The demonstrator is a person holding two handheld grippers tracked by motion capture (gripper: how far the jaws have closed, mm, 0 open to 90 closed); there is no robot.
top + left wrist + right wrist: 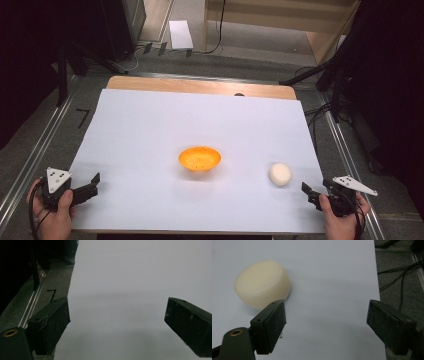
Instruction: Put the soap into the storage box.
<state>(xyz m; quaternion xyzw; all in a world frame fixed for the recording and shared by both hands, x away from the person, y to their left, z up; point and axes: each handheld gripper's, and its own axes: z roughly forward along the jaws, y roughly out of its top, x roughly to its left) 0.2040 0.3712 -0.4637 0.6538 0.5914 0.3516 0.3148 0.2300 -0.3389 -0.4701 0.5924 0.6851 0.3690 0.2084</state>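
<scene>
White sheeting covers the table [150,130] almost wholly, leaving only a strip of bare wood showing along the far edge, and this pale surface carries everything in play. An orange bowl [199,158] stands upright near the middle of the surface, a little toward the near edge, with nothing to be made out inside it beyond a few dark specks. A cream-coloured puck [279,174], round with a flat top, lies to the right of the bowl and apart from it, close to the near right corner of the surface and short of its right edge. The left gripper [95,182] is held in a hand [55,220] at the near left corner, reaching in over the left edge; in the left gripper view its jaws stand spread wide over the bare white sheet, with nothing between them. The right gripper [306,192] is held in the other hand [340,220] at the near right corner, just beside the puck on its near right side. In the right gripper view the right gripper [325,315] also has its jaws spread apart and pinching nothing; the puck [262,286] sits beyond the tip of the jaw on the left of that view, outside the gap, and whether it touches that tip cannot be told. The jaw on the right of that view hangs at the right edge of the sheet.
</scene>
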